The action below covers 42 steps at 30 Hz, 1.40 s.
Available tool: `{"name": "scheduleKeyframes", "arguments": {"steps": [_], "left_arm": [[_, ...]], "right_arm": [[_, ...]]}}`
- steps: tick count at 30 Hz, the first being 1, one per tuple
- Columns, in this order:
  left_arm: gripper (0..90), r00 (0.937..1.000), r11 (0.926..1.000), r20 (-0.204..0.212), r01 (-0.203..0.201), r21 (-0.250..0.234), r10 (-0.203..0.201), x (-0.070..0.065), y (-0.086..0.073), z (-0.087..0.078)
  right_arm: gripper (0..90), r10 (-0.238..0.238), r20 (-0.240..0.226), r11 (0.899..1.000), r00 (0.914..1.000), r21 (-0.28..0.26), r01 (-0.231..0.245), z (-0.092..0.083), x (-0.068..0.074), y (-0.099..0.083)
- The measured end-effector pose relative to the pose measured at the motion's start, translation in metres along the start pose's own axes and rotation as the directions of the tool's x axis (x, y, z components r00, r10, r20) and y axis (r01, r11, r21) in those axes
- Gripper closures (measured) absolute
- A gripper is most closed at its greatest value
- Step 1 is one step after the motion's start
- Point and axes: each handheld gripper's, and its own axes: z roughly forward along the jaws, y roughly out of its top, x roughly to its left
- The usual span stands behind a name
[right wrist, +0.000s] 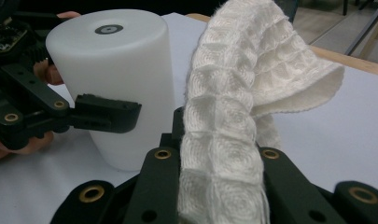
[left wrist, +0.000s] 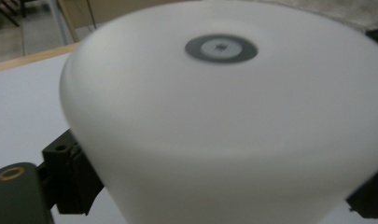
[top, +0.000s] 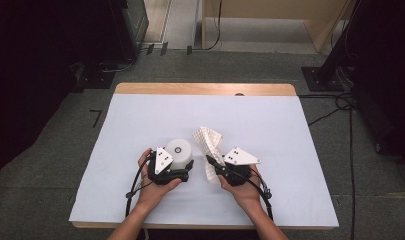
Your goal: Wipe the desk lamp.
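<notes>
- Broadly, the table [top: 140,115], under its white sheet, carries a wiping job at its near middle.
- Next, the white cylinder [top: 179,151] stands upright between the left gripper [top: 186,170] jaws, which appear to clasp its sides.
- Then the waffle-weave cloth [top: 210,142], just right of it, is pinched in the right gripper [top: 212,162].
- Finally, the likely next move is pressing cloth to cylinder while the left steadies it.
</notes>
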Motion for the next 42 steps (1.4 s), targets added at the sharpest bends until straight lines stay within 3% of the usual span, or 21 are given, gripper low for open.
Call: {"name": "scheduleKeyframes", "arguments": {"steps": [1,5,8,10,11,12,15,18,21,22,23,24,25,26,28,30,33,37,39,40,42], "left_arm": [[4.7,1.0000,1.0000,0.000,0.000,0.000,0.000,0.000,0.000,0.000],[0.3,0.9970,0.9973,-0.025,0.074,0.001,-0.074,-0.002,0.003,-0.003],[0.3,0.9936,0.9972,-0.090,0.071,0.022,-0.069,-0.012,0.001,0.000],[0.3,0.9853,0.9963,-0.161,0.067,0.053,-0.057,-0.020,0.001,0.004],[0.9,0.9853,0.9963,-0.161,0.067,0.053,-0.057,-0.020,0.001,0.004],[3.8,0.9779,0.9946,-0.200,0.077,0.069,-0.062,-0.024,-0.001,0.006],[7.5,0.9784,0.9953,-0.195,0.081,0.054,-0.069,-0.024,-0.002,0.004],[8.3,0.9847,0.9942,-0.145,0.102,0.035,-0.096,-0.015,0.000,0.001],[8.3,0.9935,0.9938,-0.022,0.111,-0.008,-0.111,-0.005,0.004,-0.005],[8.4,0.9935,0.9933,0.015,0.113,-0.020,-0.113,-0.003,0.006,-0.007],[8.3,0.9935,0.9933,0.015,0.113,-0.020,-0.113,-0.003,0.006,-0.007],[8.3,0.9867,0.9903,0.109,0.128,-0.056,-0.121,0.003,0.010,-0.012],[8.4,0.9867,0.9903,0.109,0.128,-0.056,-0.121,0.003,0.010,-0.012],[8.4,0.9787,0.9887,0.162,0.137,-0.061,-0.126,0.005,0.012,-0.014],[8.4,0.9665,0.9866,0.218,0.152,-0.060,-0.135,0.007,0.014,-0.015],[8.4,0.9635,0.9887,0.237,0.140,-0.053,-0.124,0.006,0.014,-0.014],[8.4,0.9658,0.9927,0.239,0.114,-0.041,-0.101,0.002,0.013,-0.012],[8.4,0.9640,0.9949,0.250,0.099,-0.016,-0.092,0.000,0.012,-0.009],[8.4,0.9673,0.9974,0.243,0.072,0.007,-0.071,-0.005,0.010,-0.005],[8.4,0.9703,0.9981,0.234,0.059,0.017,-0.061,-0.007,0.010,-0.003],[8.4,0.9705,0.9983,0.234,0.056,0.017,-0.059,-0.008,0.010,-0.003]], "right_arm": [[78.6,0.002,0.000,1.000,1.0000,-0.001,-0.002,0.000,0.000,0.000],[78.5,0.001,0.001,1.000,1.0000,0.006,-0.001,0.001,-0.001,-0.001],[78.4,-0.001,0.000,1.000,1.0000,0.013,0.001,0.003,-0.001,-0.002],[78.4,-0.003,0.002,1.000,1.0000,0.013,0.003,0.003,-0.001,-0.003],[78.4,-0.003,0.002,1.000,1.0000,0.013,0.003,0.003,-0.001,-0.003],[78.3,0.000,0.001,1.000,1.0000,0.015,0.000,0.004,-0.001,-0.003],[78.3,0.002,-0.002,1.000,1.0000,0.018,-0.002,0.004,0.000,-0.003],[78.4,-0.002,-0.008,1.000,1.0000,0.020,0.002,0.005,0.001,-0.004],[78.3,-0.003,-0.014,1.000,0.9999,0.022,0.004,0.006,0.002,-0.004],[78.4,0.004,-0.019,1.000,0.9998,0.025,-0.003,0.006,0.004,-0.004],[78.3,0.001,-0.023,1.000,0.9997,0.023,0.000,0.007,0.004,-0.004],[78.4,0.001,-0.031,1.000,0.9995,0.022,-0.001,0.007,0.004,-0.004],[78.4,0.001,-0.031,1.000,0.9995,0.022,-0.001,0.007,0.004,-0.004],[78.4,0.002,-0.034,1.000,0.9994,0.020,-0.001,0.007,0.006,-0.004],[78.3,-0.014,-0.041,1.000,0.9991,0.014,0.015,0.008,0.010,-0.005],[78.3,-0.020,-0.038,1.000,0.9991,0.013,0.020,0.008,0.013,-0.004],[78.4,-0.031,-0.038,1.000,0.9988,-0.001,0.031,0.006,0.016,-0.003],[78.3,-0.051,-0.038,0.997,0.9980,-0.053,0.049,-0.003,0.017,0.004],[78.3,-0.062,-0.030,0.996,0.9976,-0.070,0.060,-0.006,0.017,0.007],[78.4,-0.096,-0.015,0.991,0.9953,-0.090,0.094,-0.010,0.020,0.010],[78.3,-0.099,-0.014,0.991,0.9950,-0.091,0.098,-0.010,0.021,0.010]]}}
